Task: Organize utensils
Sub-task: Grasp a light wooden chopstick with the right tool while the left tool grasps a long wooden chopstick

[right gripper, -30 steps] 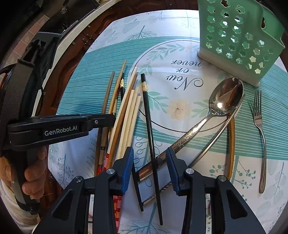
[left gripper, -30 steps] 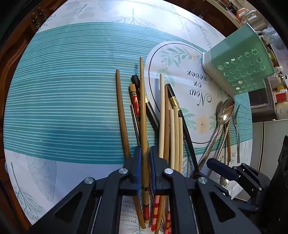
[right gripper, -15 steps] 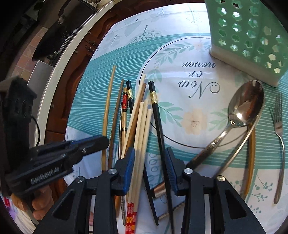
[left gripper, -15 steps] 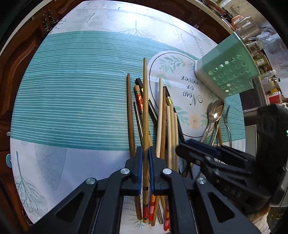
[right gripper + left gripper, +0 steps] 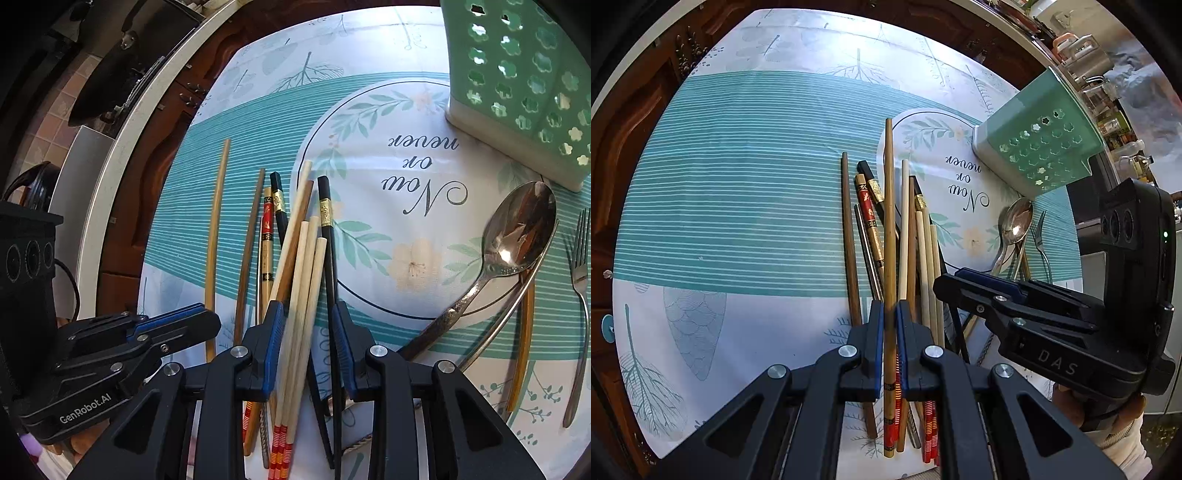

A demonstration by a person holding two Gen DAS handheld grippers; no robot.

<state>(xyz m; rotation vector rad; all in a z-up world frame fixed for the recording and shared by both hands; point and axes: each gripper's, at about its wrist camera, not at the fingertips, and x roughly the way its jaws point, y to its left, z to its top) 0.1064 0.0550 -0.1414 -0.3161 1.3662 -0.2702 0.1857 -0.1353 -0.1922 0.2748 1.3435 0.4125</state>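
Bamboo chopstick point(image 5: 889, 229) sits clamped between the left gripper's point(image 5: 890, 332) pads, above the pile. Right gripper point(image 5: 308, 325) straddles pale chopsticks point(image 5: 301, 295) and a black chopstick point(image 5: 330, 266), jaws apart.

The right gripper point(image 5: 307, 345) has shifted over the pale chopsticks point(image 5: 299, 295), narrowing.

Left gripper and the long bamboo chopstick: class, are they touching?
Touching. The left wrist view shows the left gripper shut on the bamboo chopstick, both fingers pressed against it.
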